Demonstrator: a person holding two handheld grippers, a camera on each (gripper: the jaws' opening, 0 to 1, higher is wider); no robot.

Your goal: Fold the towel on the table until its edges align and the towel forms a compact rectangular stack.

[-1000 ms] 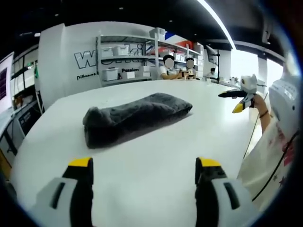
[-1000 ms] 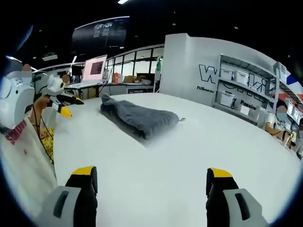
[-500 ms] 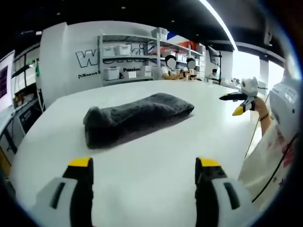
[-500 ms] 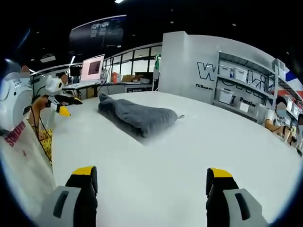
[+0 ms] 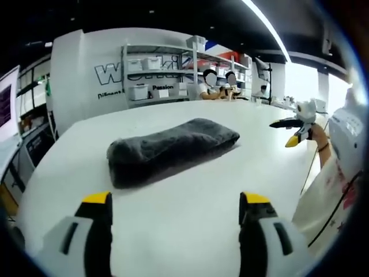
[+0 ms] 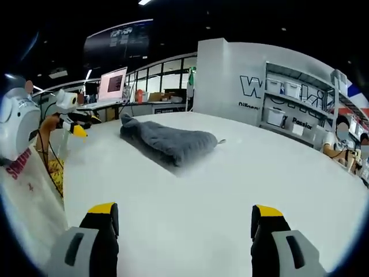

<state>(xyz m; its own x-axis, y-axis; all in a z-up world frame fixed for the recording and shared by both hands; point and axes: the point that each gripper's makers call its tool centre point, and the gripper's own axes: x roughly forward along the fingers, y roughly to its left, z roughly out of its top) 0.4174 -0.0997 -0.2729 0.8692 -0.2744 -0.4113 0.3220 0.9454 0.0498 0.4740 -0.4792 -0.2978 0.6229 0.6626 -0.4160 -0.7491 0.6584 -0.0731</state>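
Two tools are held wide apart with nothing between their yellow-tipped jaws: the left tool (image 5: pixel 174 199) and the right tool (image 6: pixel 184 212) both hang released above bare white worktop (image 5: pixel 190 190), well short of the towel (image 5: pixel 170 149). Seen from the left gripper view, the right tool also shows far off at the worktop's edge in the person's hand (image 5: pixel 316 134); whether its jaws are parted cannot be read from there, but its own view settles it. The dark grey towel lies near the middle of the worktop as a long, lumpy roll, one end bunched higher than the other, so it looks loosely gathered rather than squared.

To do this step well, each tool would best come down on one end of the roll, pinching only the top layer near a corner, not the whole bundle. Lifting both ends together and drawing them apart should let the cloth open flat before any fold is made. Keeping the pull even should stop the towel dragging across the slick surface.

No corner or hem can be made out on the towel, and its far side is hidden behind its own bulk, so how many layers it holds is unclear. Shelving (image 5: pixel 167 72) and seated people in the background are small and blurred
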